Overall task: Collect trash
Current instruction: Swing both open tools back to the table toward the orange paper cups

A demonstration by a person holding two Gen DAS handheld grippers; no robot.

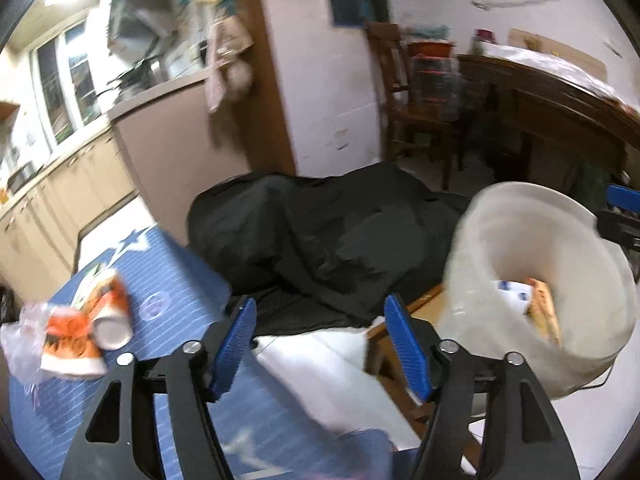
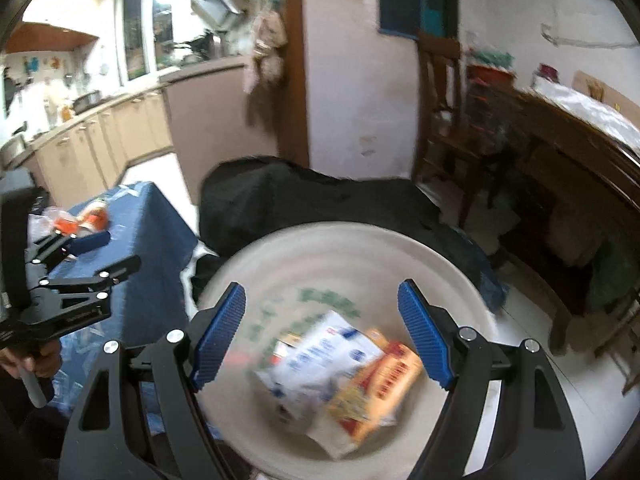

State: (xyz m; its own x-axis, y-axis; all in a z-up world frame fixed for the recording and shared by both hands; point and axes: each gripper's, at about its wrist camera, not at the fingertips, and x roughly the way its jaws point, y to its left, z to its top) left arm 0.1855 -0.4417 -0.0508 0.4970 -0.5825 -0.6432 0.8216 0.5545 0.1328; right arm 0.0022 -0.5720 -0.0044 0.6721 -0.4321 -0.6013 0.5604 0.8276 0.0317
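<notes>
Left gripper [image 1: 320, 344] gapes empty; cup [image 1: 106, 312] lies at its ten o'clock on the table [image 1: 188, 276]. Right gripper [image 2: 322, 336] gapes empty over the bucket [image 2: 280, 248].

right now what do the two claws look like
Both match: the left claw and right claw have black angular metal arms with cut-out slots and silver screw heads, ending in ribbed blue pads. No cables or markings show.

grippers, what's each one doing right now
Left gripper: open, nothing between its blue pads.
Right gripper: open, holding nothing, over the white plastic bucket.
</notes>
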